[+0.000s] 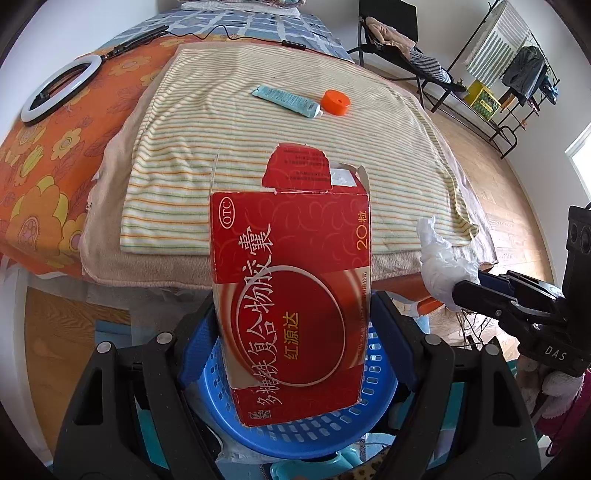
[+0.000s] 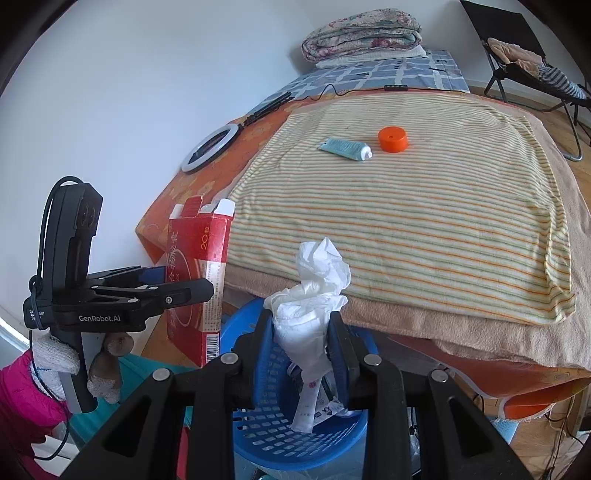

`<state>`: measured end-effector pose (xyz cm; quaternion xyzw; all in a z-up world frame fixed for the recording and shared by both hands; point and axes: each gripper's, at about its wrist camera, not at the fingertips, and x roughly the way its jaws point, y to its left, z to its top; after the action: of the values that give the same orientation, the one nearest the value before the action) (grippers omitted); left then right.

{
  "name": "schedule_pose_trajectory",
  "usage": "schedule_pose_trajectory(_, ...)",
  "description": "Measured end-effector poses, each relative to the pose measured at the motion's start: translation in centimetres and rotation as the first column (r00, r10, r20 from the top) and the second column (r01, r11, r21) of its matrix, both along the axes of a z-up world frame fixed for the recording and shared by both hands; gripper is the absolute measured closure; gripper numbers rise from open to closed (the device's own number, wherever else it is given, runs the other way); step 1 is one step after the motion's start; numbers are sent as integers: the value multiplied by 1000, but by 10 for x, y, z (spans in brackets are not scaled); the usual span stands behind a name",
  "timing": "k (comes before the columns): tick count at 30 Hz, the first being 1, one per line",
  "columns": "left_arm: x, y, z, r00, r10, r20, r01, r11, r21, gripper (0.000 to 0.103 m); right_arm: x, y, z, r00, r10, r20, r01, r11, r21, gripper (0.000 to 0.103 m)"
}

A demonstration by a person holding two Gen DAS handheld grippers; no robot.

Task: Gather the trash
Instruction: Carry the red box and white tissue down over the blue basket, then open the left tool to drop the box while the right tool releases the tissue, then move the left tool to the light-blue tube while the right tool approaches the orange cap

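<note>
My left gripper (image 1: 295, 332) is shut on a red medicine box (image 1: 291, 288) with an open top flap, held above a blue perforated basket (image 1: 314, 428). The box also shows in the right wrist view (image 2: 199, 280), with the left gripper (image 2: 207, 291) clamped on it. My right gripper (image 2: 301, 332) is shut on a crumpled white tissue (image 2: 314, 295), over the same basket (image 2: 273, 432), which holds some paper scraps. The tissue shows in the left wrist view (image 1: 439, 262) too. A teal tube (image 2: 345, 148) and an orange cap (image 2: 392, 139) lie on the striped towel (image 2: 424, 221).
The towel lies on a bed with an orange floral sheet (image 1: 48, 155). A white ring light (image 1: 59, 86) and a black cable lie at the bed's far left. A folded quilt (image 2: 362, 29) sits at the head. A chair and clothes rack (image 1: 509, 74) stand on the wooden floor.
</note>
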<state>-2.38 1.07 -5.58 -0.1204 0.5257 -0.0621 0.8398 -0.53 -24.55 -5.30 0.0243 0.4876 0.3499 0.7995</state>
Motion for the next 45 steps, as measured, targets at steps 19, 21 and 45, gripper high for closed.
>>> schedule_pose_trajectory(19,-30,-15,-60,988,-75,-131,79,997,24,21,-25,17,-43,994,50,-100,-55,997,-54,70)
schedule_pose_trajectory(21,-31,-16,-64,986,-85,-146,90,996,24,21,-24,16,-44,993,46,-104,-52,997,-55,68)
schedule_pose_trajectory(45,-28,-14,-65,986,-76,-150,83,996,40,21,-17,14,-50,994,-8,-112,-4,994,-107,23)
